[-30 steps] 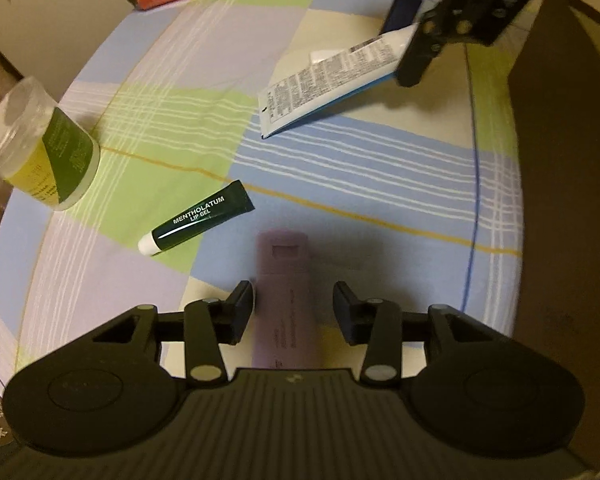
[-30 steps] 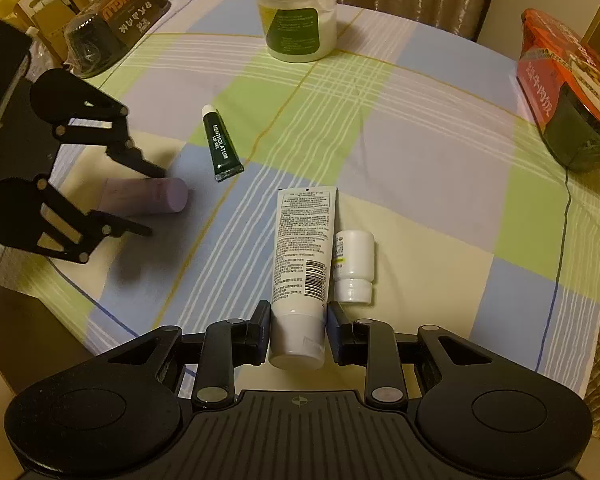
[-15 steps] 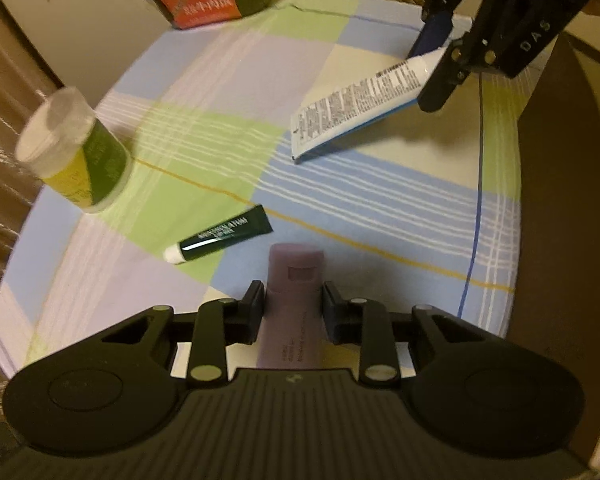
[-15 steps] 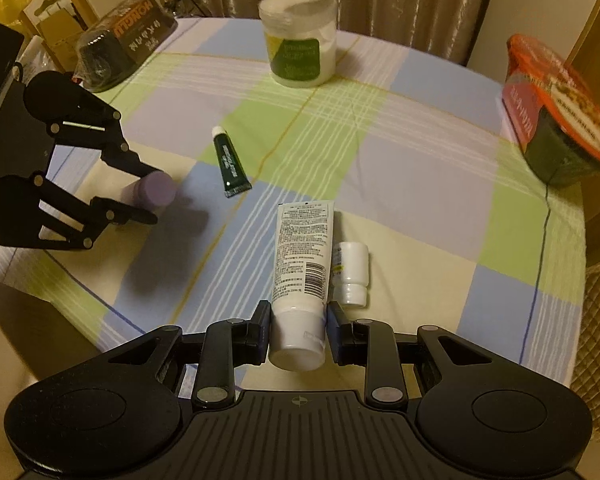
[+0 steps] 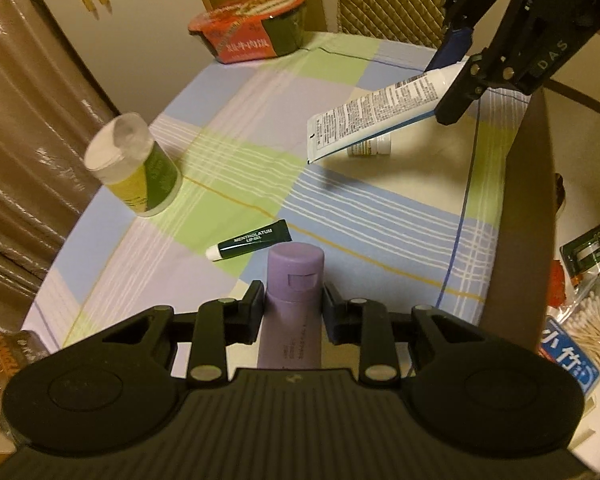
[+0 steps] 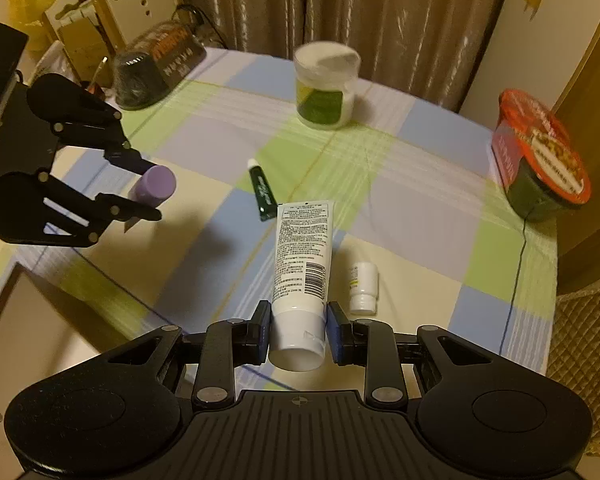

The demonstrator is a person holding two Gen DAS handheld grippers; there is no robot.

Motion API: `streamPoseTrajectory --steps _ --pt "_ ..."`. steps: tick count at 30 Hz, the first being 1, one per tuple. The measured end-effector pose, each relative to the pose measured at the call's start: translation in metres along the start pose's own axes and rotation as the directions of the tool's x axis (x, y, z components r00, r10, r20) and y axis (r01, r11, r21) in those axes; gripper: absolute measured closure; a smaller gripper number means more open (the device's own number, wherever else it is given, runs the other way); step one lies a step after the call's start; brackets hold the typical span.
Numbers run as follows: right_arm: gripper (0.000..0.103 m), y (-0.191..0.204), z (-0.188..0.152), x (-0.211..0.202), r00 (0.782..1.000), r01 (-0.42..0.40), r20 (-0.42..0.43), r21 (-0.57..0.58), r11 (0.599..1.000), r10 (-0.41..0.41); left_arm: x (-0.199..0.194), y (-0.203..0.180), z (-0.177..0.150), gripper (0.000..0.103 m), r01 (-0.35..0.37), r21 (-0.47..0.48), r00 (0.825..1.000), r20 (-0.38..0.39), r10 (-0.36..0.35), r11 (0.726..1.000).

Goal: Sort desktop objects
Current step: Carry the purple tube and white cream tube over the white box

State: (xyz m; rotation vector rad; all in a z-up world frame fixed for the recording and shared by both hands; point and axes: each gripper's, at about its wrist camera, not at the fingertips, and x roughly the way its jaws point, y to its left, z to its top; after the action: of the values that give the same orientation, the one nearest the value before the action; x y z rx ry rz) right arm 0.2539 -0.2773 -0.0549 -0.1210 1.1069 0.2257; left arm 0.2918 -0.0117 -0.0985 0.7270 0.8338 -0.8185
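Left gripper (image 5: 293,304) clamped on purple bottle (image 5: 294,296), right gripper (image 6: 299,326) clamped on white tube (image 6: 302,264), both off table.

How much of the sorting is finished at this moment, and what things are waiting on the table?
Nothing looks sorted away yet. In hand: the left claw is shut on the purple bottle, and the right claw is shut on the white tube; both are lifted above the checked tablecloth. Left on the table: the green lip gel tube, the small white bottle and the round jar.
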Motion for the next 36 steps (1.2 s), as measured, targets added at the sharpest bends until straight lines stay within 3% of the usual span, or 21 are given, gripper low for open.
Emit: streamPoseTrajectory --steps 11,22,29,36 --pt "0.076 0.029 -0.015 -0.064 0.996 0.039 0.084 0.005 0.999 -0.039 -0.062 -0.014 0.007 0.077 -0.087 -0.006 0.995 0.039 0.087 0.996" --pt "0.075 0.056 -0.041 -0.124 0.983 -0.005 0.184 -0.030 1.000 0.011 -0.139 -0.048 0.008 0.077 -0.198 -0.073 0.978 0.044 0.201 0.977" --pt "0.075 0.067 -0.080 -0.156 0.966 -0.083 0.233 -0.114 0.990 0.108 -0.186 -0.100 0.004 0.077 -0.284 -0.158 0.957 0.018 0.290 0.946" --pt "0.075 0.079 -0.142 -0.180 0.959 -0.152 0.209 -0.184 0.971 0.190 -0.213 -0.180 -0.011 0.077 -0.295 -0.269 0.954 -0.021 0.301 0.917"
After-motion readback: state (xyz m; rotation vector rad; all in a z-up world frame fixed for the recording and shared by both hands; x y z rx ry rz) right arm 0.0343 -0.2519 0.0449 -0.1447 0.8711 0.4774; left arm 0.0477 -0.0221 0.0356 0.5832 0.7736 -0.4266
